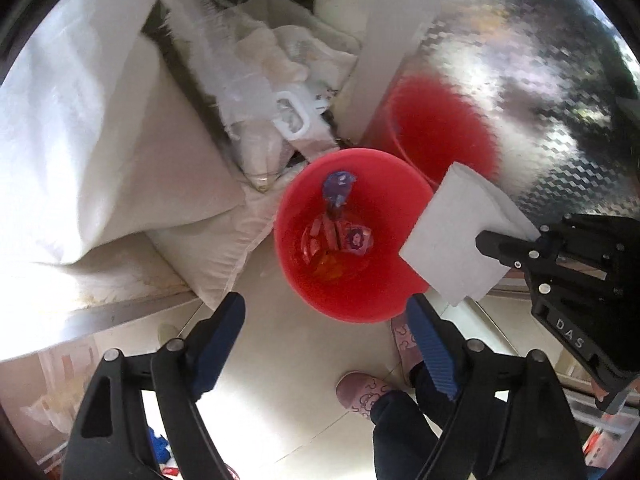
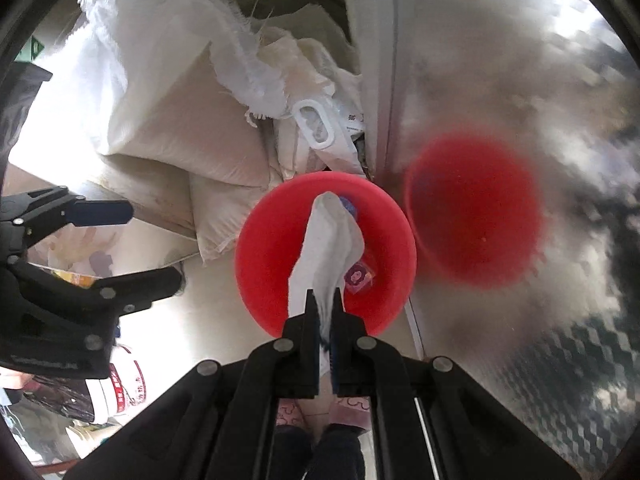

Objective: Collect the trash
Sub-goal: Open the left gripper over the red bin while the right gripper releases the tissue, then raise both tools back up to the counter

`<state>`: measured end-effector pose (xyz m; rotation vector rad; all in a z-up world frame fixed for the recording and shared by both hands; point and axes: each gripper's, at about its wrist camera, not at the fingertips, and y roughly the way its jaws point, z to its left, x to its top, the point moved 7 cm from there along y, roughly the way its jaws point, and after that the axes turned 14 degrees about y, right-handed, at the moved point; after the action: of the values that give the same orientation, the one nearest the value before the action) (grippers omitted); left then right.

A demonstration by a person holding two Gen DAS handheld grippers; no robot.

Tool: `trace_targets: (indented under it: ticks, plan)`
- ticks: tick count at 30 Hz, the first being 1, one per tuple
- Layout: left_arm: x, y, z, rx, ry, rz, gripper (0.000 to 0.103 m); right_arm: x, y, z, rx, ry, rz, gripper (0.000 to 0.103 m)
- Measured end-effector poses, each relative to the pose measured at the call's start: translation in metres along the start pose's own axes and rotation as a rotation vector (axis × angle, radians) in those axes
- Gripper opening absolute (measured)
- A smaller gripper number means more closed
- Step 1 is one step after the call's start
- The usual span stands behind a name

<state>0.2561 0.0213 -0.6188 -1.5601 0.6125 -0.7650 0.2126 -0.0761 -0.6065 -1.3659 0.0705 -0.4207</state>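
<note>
A red bin (image 1: pixel 296 252) stands on the floor below both grippers; it also shows in the right wrist view (image 2: pixel 260 264). It holds wrappers, one blue (image 1: pixel 338 187) and one with a purple print (image 1: pixel 357 237). My right gripper (image 2: pixel 325 300) is shut on a folded white napkin (image 2: pixel 328 248) and holds it over the bin's opening. In the left wrist view the same napkin (image 1: pixel 452 236) hangs from that gripper (image 1: pixel 486 242) at the bin's right rim. My left gripper (image 1: pixel 326 312) is open and empty above the bin's near rim.
White woven sacks (image 1: pixel 100 140) and a bag with a plastic handle (image 1: pixel 294 114) are piled left and behind the bin. A shiny metal panel (image 1: pixel 540 80) on the right mirrors the bin. The person's slippered feet (image 1: pixel 360 394) stand on the tile floor.
</note>
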Motion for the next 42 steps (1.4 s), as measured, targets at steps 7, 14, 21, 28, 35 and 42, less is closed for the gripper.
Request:
trace_targets:
  ticks: [7, 14, 21, 28, 35, 42]
  plan:
    - [-0.008, 0.007, 0.011, 0.022, -0.029, -0.002, 0.081, 0.000, 0.012, 0.011, 0.003, -0.037, 0.017, 0.003]
    - [-0.014, 0.008, 0.019, 0.006, -0.071, -0.032, 0.081, 0.000, 0.016, 0.021, 0.009, -0.082, 0.042, 0.003]
    - [-0.019, 0.008, 0.023, 0.013, -0.104, -0.037, 0.081, 0.000, 0.017, 0.028, -0.004, -0.108, 0.041, 0.022]
    - [-0.020, -0.004, 0.022, 0.010, -0.099, -0.047, 0.083, 0.003, 0.001, 0.027, -0.045, -0.102, -0.026, 0.067]
    - [-0.021, -0.039, 0.017, 0.036, -0.106, -0.079, 0.091, 0.003, -0.035, 0.030, -0.070, -0.095, -0.043, 0.074]
    - [-0.028, -0.100, 0.007, 0.066, -0.138, -0.088, 0.091, 0.004, -0.089, 0.043, -0.081, -0.103, -0.067, 0.074]
